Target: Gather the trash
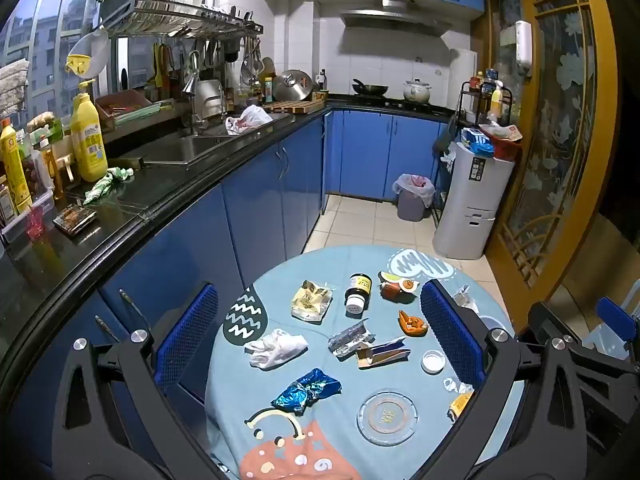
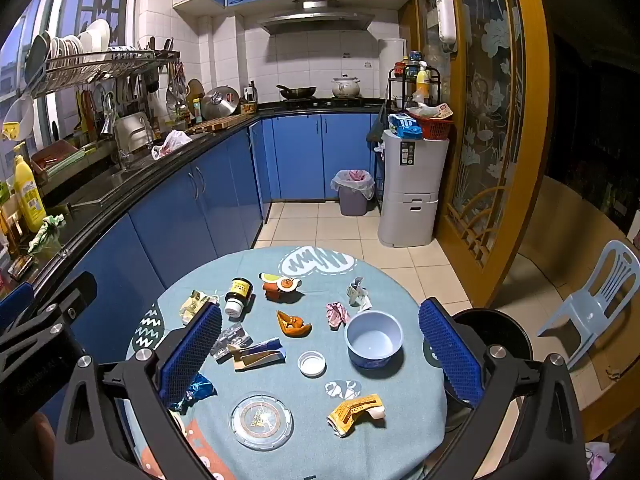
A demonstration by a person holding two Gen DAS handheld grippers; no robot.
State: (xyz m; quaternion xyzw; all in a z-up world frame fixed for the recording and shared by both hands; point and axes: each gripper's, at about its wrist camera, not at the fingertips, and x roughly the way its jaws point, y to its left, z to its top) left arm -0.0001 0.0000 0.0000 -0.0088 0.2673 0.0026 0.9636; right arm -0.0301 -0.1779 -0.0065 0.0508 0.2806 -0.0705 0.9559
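A: Biggest first. Round worktop (image 2: 400, 288) under a blue patterned cloth, trash scattered all over it, looks laid out on purpose so each piece can be reached from above.

B: Tools?

A: Left tool (image 1: 320, 344) is spread wide, nothing between its pads, hanging over the worktop's left half. Right tool (image 2: 320, 356) is also spread wide and empty, over the middle. Both sit high, I'd say so the whole spread stays in sight before a pick.

B: Where does the trash go?

A: Probably the blue bowl (image 2: 374, 338), upright on the right side, empty; could be the lined bin (image 2: 353, 192) on the floor far back. Can't tell which.

B: Trash pieces?

A: White tissue (image 1: 276, 348) on the left, blue foil wrapper (image 1: 307, 391) near the front, yellow wrapper (image 2: 354, 412) front right, dark bottle (image 1: 358, 292) on its side, white cap (image 2: 312, 363) just beside the bowl.

B: Progress?

A: Nothing collected, I judge.
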